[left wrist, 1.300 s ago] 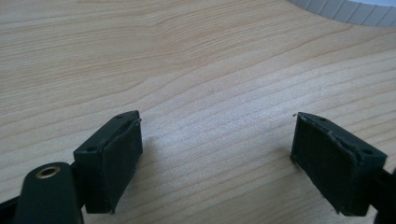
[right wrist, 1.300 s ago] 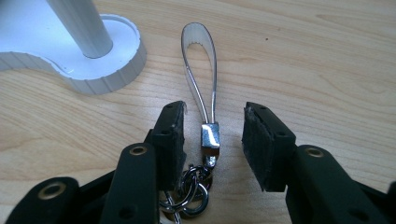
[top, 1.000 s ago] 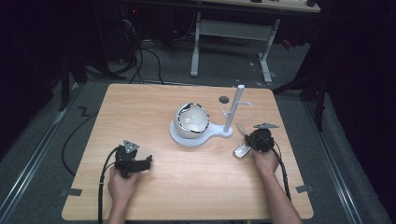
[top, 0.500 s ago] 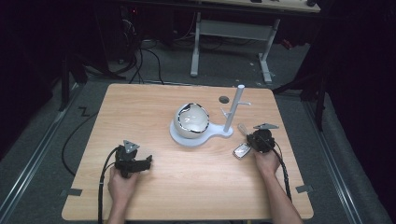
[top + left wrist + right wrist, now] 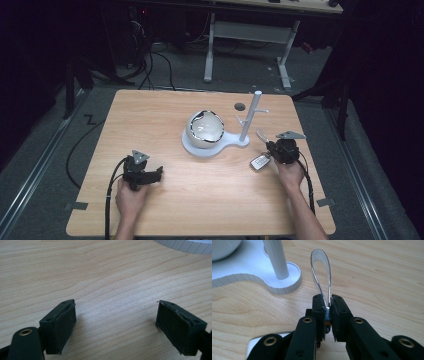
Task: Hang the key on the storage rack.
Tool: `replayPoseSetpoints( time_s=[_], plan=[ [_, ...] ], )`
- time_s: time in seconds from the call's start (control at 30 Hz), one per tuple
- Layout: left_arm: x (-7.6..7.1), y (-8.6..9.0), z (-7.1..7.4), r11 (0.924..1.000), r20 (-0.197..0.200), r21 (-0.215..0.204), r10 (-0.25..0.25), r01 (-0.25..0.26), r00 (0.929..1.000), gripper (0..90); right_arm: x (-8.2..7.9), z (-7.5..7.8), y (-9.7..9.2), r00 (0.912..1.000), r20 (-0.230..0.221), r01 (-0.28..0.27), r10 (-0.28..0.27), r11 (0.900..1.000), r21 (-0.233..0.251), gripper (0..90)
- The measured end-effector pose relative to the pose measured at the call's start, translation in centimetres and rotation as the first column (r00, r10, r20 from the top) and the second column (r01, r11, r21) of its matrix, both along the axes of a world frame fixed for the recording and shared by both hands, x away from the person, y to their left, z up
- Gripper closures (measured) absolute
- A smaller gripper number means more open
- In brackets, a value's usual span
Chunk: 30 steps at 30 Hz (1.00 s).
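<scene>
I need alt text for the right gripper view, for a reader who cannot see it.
The right claw is shut on the base of a silver strap loop, which stands up between its black jaws. Behind, a white post rises from a white stand base on the wooden table.

No readable text from my station.

I can make out markings on the key fob (image 5: 259, 162) lying on the table (image 5: 165, 115), but they are too small and blurred for me to read.
</scene>
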<state>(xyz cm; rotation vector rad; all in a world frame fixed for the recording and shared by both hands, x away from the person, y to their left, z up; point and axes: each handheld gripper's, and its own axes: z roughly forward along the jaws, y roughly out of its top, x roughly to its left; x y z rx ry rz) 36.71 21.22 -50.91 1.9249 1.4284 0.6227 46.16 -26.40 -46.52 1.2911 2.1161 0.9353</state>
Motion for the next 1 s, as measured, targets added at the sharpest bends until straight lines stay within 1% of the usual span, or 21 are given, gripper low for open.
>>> replayPoseSetpoints(
  time_s=[0.13, 0.3, 0.4, 0.43, 0.73, 0.77, 0.87, 1.0],
  plan=[
    [0.0, 0.0, 0.0, 1.0, 0.0, 0.0, 0.0, 0.0, 1.0, 16.8, -0.6, 0.6, -0.2, 0.9998, 0.021, -0.004, 0.004, 1.0, 0.007, 82.2],
    [0.0, 0.0, 0.0, 1.0, 0.0, 0.0, 0.0, 0.0, 1.0, 16.9, -1.1, 1.4, -0.4, 0.9987, 0.049, -0.014, 0.014, 0.9999, 0.002, 82.3],
    [0.0, 0.0, 0.0, 1.0, 0.0, 0.0, 0.0, 0.0, 1.0, 16.9, -1.3, 1.8, -0.6, 0.9979, 0.062, -0.02, 0.019, 0.9997, 0.013, 82.3],
    [0.0, 0.0, 0.0, 1.0, 0.0, 0.0, 0.0, 0.0, 1.0, 16.9, -1.6, 2.2, -0.7, 0.9971, 0.074, -0.019, 0.018, 0.9995, 0.024, 82.3],
    [0.0, 0.0, 0.0, 1.0, 0.0, 0.0, 0.0, 0.0, 1.0, 16.9, -2.3, 3.1, -1.1, 0.9947, 0.098, -0.033, 0.03, 0.9991, 0.027, 82.3],
    [0.0, 0.0, 0.0, 1.0, 0.0, 0.0, 0.0, 0.0, 1.0, 16.9, -2.5, 3.3, -1.2, 0.9942, 0.104, -0.033, 0.029, 0.9988, 0.037, 82.3],
    [0.0, 0.0, 0.0, 1.0, 0.0, 0.0, 0.0, 0.0, 1.0, 16.9, -2.7, 3.5, -1.3, 0.9934, 0.11, -0.036, 0.032, 0.9986, 0.038, 82.3],
    [0.0, 0.0, 0.0, 1.0, 0.0, 0.0, 0.0, 0.0, 1.0, 16.9, -3.0, 4.2, -1.5, 0.9917, 0.121, -0.05, 0.044, 0.9978, 0.044, 82.3]
  ],
)
